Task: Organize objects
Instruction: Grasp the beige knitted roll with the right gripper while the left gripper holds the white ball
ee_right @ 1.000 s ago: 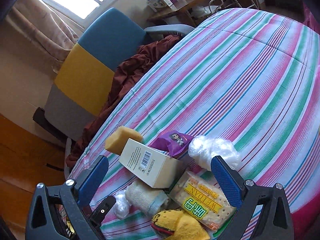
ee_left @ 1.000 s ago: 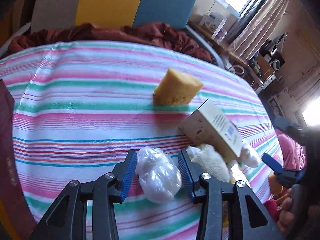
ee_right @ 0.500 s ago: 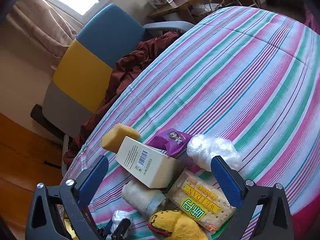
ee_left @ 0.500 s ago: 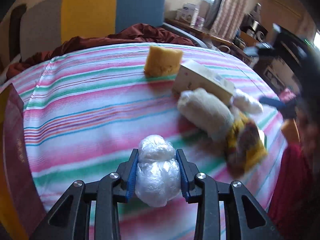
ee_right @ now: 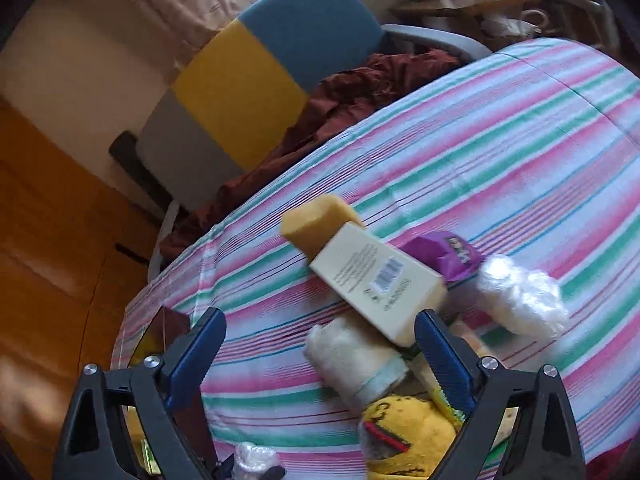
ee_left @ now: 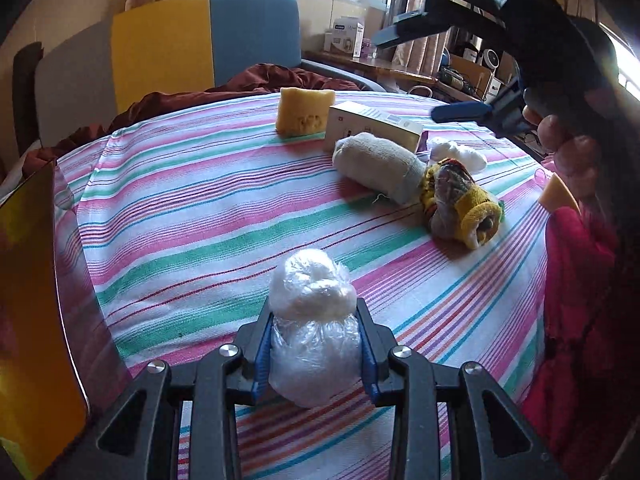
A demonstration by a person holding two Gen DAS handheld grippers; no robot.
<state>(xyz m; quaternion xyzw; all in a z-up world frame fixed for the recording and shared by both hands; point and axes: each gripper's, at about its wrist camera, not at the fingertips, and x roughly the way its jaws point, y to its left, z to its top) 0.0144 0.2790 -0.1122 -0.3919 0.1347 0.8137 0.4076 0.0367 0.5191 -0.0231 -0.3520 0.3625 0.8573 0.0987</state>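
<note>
1. Left gripper (ee_left: 314, 354): clamped on the plastic bag (ee_left: 312, 320), blue pads pressed into its lower half, upper half bulging out above the fingers. Grip low, likely so the soft wad cannot slip out.
2. Bag: at 6 o'clock in the left view, apparently lifted just off the striped cloth (ee_left: 200, 216), well apart from the pile at 2 o'clock.
3. Right gripper (ee_right: 320, 352): wide open, holding nothing, hovering above the pile, probably ready for the next pick.
4. Pile, in the right view: box (ee_right: 376, 280) leaning across the sponge (ee_right: 316, 220) at its 11 o'clock end, resting on the cream roll (ee_right: 352, 356) at 6. Purple packet (ee_right: 444, 252) at the box's 2 o'clock, second plastic wad (ee_right: 520, 300) at 3. Yellow sock (ee_right: 408, 436) at 6, touching the roll.
5. Yellow-red box (ee_left: 36, 320): at 9 o'clock of the left view, a likely place for the bag; contents not visible.
6. Judgement: sorting barely begun, most items still heaped together.
</note>
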